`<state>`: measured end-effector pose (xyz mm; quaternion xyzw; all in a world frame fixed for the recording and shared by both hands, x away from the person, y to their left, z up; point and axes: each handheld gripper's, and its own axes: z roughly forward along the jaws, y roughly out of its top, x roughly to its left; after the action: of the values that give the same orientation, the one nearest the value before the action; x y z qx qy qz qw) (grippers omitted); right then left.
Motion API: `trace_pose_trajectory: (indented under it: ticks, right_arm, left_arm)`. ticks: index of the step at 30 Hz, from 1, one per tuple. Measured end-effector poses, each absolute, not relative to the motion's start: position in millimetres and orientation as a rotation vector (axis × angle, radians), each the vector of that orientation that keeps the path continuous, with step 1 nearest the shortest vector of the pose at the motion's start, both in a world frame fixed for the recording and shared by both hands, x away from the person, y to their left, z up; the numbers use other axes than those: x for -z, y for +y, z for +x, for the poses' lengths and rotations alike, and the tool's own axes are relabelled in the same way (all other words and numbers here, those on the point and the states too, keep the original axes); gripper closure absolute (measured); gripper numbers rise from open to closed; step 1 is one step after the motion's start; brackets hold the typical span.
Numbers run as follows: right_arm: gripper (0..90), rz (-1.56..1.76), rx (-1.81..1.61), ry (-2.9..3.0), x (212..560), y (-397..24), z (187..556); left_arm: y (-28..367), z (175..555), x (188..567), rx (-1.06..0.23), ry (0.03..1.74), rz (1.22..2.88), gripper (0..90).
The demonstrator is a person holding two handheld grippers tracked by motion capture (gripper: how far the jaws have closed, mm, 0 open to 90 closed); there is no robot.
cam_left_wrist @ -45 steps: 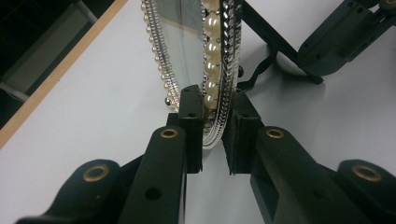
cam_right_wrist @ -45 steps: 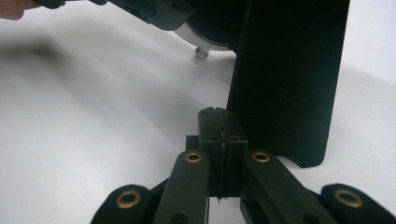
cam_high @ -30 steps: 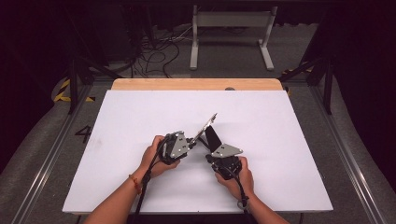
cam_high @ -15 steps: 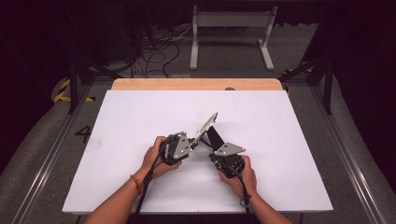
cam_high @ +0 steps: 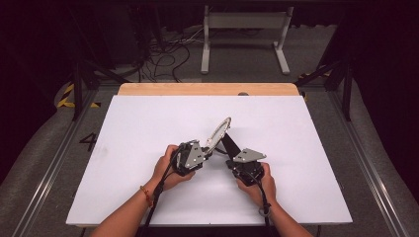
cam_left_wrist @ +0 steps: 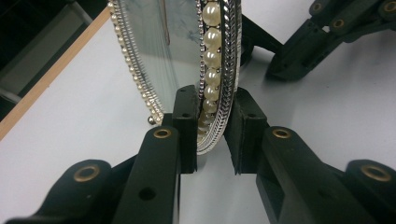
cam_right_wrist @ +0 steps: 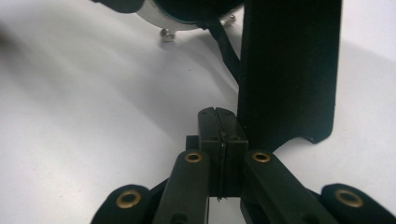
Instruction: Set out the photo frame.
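While I watch the high view, the oval mirror (cam_high: 219, 133) stands tilted on the white desk (cam_high: 148, 128), just past desk centre toward 12 o'clock, between both hands. My left hand-held gripper (cam_high: 206, 151) sits at the mirror's 7 o'clock, w/ its jaws either side of the pearl-and-silver rim (cam_left_wrist: 215, 88). They've just been easing apart (left pad touches the rim, right pad stands a hair off, so no real clamp). My right hand-held gripper (cam_right_wrist: 222, 122) is at the mirror's 5 o'clock, jaws pressed fully together, empty, tips just beside the black stand leg (cam_right_wrist: 289, 70). The mirror's small ball feet (cam_right_wrist: 165, 33) rest on the desk.
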<state>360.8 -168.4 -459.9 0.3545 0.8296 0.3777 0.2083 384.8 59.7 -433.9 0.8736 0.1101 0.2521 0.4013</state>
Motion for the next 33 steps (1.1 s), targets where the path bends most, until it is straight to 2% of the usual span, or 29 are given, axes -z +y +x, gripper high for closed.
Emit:
trace_pose_trajectory:
  ticks: [11, 13, 20, 22, 25, 33]
  right_arm:
    - [90.0, 1.022, -1.023, 2.297, 461.8, -175.4, 366.6]
    - [89.9, 1.045, -1.033, 2.278, 461.6, -177.7, 367.7]
    - [88.2, 1.025, -1.055, 2.274, 460.3, -180.2, 366.3]
    - [87.3, 1.021, -1.066, 2.266, 459.2, -180.2, 365.1]
    - [87.4, 0.973, -1.118, 2.273, 457.7, -179.6, 363.3]
    - [89.8, 0.999, -1.079, 2.267, 460.4, -178.9, 365.6]
  left_arm:
    - [63.8, 391.1, 438.0, -0.539, 0.292, 2.188, 72.6]
    - [63.4, 392.0, 438.9, -0.521, 0.295, 2.182, 69.7]
    - [56.0, 394.4, 442.9, -0.548, 0.314, 2.190, 64.1]
    - [52.8, 395.2, 445.0, -0.587, 0.327, 2.206, 59.6]
    - [49.4, 397.4, 449.1, -0.620, 0.343, 2.221, 58.2]
    - [50.0, 398.3, 449.9, -0.656, 0.344, 2.234, 69.2]
